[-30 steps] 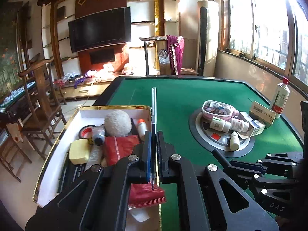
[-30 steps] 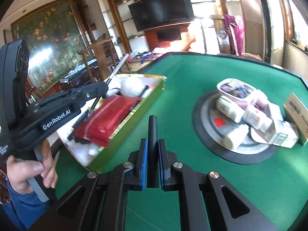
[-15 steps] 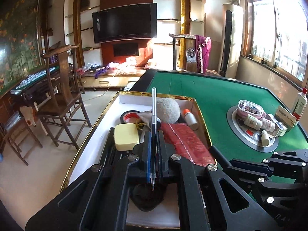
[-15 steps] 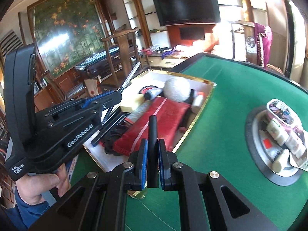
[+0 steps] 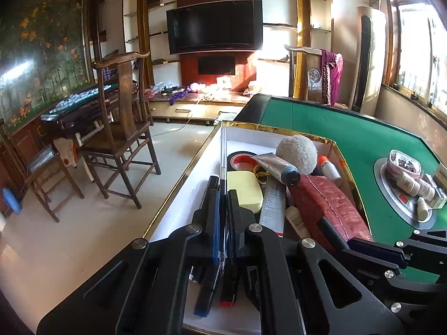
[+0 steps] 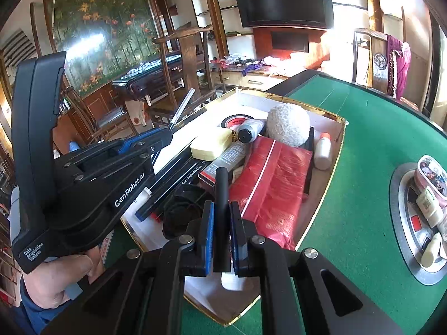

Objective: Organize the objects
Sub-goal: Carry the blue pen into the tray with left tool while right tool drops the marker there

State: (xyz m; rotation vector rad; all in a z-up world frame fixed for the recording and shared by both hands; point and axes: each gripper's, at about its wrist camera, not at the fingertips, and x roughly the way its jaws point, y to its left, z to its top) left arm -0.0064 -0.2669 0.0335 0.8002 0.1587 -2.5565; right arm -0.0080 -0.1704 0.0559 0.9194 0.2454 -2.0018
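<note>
Holding a clear pen [image 5: 222, 173] in our clamped left gripper [image 5: 222, 217] and a black marker [image 6: 222, 192] in the clamped right gripper [image 6: 222, 223], we risk snagging clutter in the box [image 5: 178, 192] below.

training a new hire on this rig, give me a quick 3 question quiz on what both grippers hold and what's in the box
1. True or false: the left gripper is shut on a clear pen.
2. What does the right gripper hold: A a black marker, B a yellow sponge, C nothing?
3. Which round white thing lies in the gold-edged box beside the red pouch?

Key: 1 true. 2 A. 3 the fuzzy ball.
</note>
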